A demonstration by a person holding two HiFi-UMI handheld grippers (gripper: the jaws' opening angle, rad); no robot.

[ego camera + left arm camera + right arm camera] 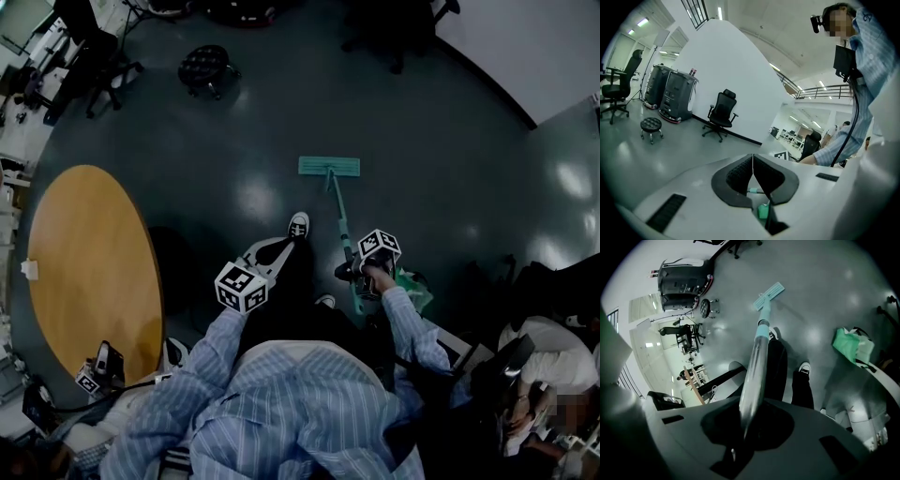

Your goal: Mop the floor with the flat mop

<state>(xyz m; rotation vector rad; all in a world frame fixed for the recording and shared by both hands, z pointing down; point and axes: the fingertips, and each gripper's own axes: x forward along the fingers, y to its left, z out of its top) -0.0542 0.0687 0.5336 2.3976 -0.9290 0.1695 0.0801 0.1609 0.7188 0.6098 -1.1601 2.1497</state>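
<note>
Teal plastic and bare metal are making up the mop [338, 211]. Its flat pad [329, 167] is lying face down on the grey floor [441, 131], out beyond the person's shoes, and its thin pole [757, 357] is slanting back from the pad toward the near right.

The right claw [352, 270] is clamping that pole between its jaws partway up, so the pad is sitting well ahead of it, far and slightly left. In the right gripper view the shaft is running straight out from the closed jaws to the pad. The left claw [281, 246] is hanging just left of the pole without touching it, and its jaws are pressing together on nothing.

The mop is looking light, and the pole stiff. The smooth metal is probably going to be slippery, and it may roll inside a single grip when the pad drags. The pad seems to be pivoting on a joint at the foot of the pole, so it is likely staying flat while the angle changes. Holding the pole at two spots, well apart along the shaft, is looking like the steadiest grip for pushing. For that, the left claw would need to open and close on the pole above or below the right one.
</note>
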